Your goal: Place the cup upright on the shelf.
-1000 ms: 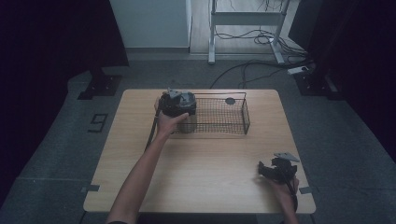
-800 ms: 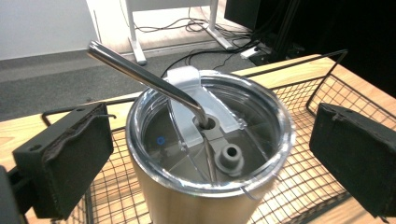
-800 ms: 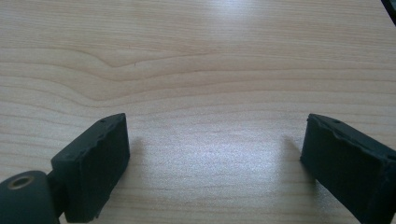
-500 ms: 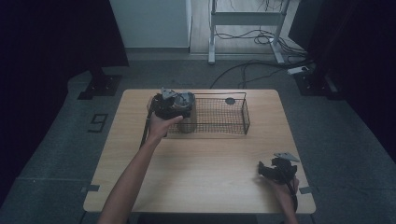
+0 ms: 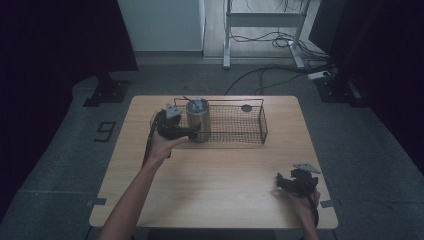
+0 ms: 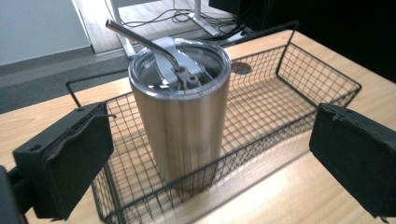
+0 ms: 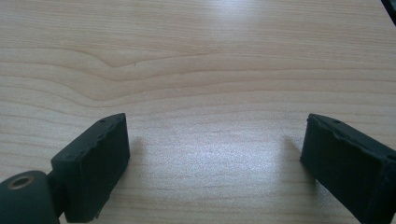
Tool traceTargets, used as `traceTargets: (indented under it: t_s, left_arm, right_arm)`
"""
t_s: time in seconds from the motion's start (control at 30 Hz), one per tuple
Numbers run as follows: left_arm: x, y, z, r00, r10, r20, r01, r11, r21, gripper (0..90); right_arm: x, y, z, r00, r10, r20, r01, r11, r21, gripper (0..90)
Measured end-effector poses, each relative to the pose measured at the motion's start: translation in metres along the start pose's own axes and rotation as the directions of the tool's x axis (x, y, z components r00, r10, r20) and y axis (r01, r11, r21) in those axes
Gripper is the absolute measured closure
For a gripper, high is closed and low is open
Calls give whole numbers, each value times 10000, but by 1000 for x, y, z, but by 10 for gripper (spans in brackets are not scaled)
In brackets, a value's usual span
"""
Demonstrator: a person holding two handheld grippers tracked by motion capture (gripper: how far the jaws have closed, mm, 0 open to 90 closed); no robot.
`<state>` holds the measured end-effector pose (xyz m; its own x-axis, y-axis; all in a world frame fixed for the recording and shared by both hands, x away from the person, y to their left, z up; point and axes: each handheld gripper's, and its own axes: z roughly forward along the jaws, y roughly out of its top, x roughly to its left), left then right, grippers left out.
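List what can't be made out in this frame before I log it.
- Tumbler contents: left gripper view, hidden by lid and steel wall.
- Tumbler base: same view, blurred behind the wire basket mesh.
- Dark round spot at the basket's far end: high view, too small to identify.
- Right hand-held gripper: jaw tips cut off by the bottom edge of its own view.

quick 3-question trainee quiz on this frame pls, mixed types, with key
1. True or false: the steel tumbler stands upright inside the wire basket.
2. The left gripper is: A) shut on the tumbler, B) open, its jaws either side of the tumbler and clear of it, C) shut on the basket rim.
3. Fill in: the right gripper is open over the bare ____ of the table.

Key: 1 true; 2 B; 3 wood
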<state>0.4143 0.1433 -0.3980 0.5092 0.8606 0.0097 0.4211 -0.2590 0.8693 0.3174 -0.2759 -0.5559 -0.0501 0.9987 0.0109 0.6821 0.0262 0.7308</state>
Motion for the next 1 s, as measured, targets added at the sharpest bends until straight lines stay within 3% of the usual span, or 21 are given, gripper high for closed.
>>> traceTargets:
  t_s: [0.33,0.4,0.53,0.63,0.73,1.0]
  left_arm:
    - [-8,-22,-26,9987,25,508,-21,10000,-96,0]
    - [-12,-32,-37,9972,-220,721,252,9987,-446,7]
    - [-19,-45,-48,9952,-202,960,250,9985,-484,8]
    - [-23,-56,-57,9979,-122,631,170,9969,-766,16]
    - [-22,-65,-63,9966,-298,771,360,9962,-795,23]
    - [-19,-95,-74,9962,-360,796,388,9986,-346,22]
  right_arm:
    - [0,0,0,10000,9,6,-9,10000,25,75]
    - [0,0,0,10000,42,4,-42,10000,31,75]
    - [0,0,0,10000,15,-2,-15,10000,32,75]
    - [0,0,0,10000,15,-2,-15,10000,30,75]
    - [0,0,0,10000,16,-2,-16,10000,29,75]
    - [0,0,0,10000,20,-3,-20,10000,30,75]
